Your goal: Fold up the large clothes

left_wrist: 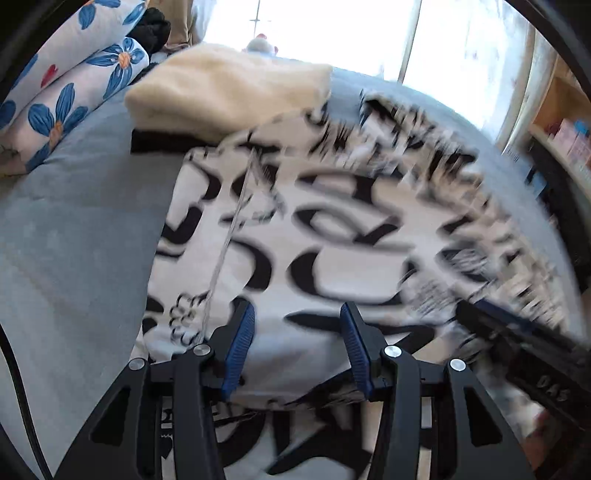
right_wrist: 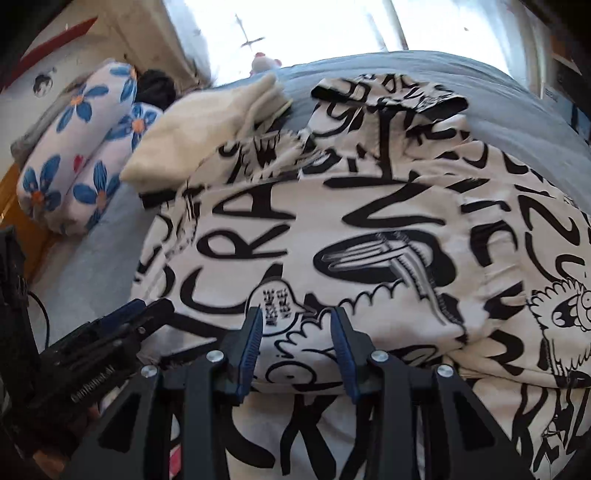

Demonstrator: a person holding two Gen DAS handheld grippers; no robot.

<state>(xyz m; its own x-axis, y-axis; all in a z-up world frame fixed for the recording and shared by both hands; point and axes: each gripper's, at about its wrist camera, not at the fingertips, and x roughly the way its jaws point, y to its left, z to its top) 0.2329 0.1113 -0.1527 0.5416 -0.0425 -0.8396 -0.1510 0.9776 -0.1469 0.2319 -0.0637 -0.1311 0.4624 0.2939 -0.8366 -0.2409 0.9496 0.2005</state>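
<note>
- Left gripper [left_wrist: 297, 347]: jaws partly apart, blue pads [left_wrist: 240, 347] clear of any cloth; nothing held. It hangs over the near edge of the shirt, pointing steeply down.
- Right gripper [right_wrist: 295, 341]: jaws partly apart, blue pads [right_wrist: 251, 343] bare; nothing held. It hangs over the shirt's near part, above a printed speech bubble.
- Each gripper shows in the other's view: the right one at the lower right edge of the left view, blurred; the left one at the lower left of the right view, just beside the shirt's edge.
- Shirt [right_wrist: 351, 229]: large, white with heavy black lettering and cartoon figures. It lies spread on the bed, filling the middle of both views. A fold runs across its near part, with another layer of the same print below it. 1 sleeve [right_wrist: 391, 92] lies at the far end.
- Thread [left_wrist: 229, 236]: thin, pale, running from the left gripper's left finger up across the shirt.
- Bed [left_wrist: 74, 229]: grey-blue cover, bare left of the shirt.
- Cream cloth [left_wrist: 229, 88]: folded, at the shirt's far left corner, overlapping its edge.
- 2 pillows [left_wrist: 74, 85]: white with blue flowers, far left, well apart from the shirt.
- Window [right_wrist: 314, 26]: bright, beyond the bed.
- Shelf [left_wrist: 565, 122]: wooden, far right in the left view.
</note>
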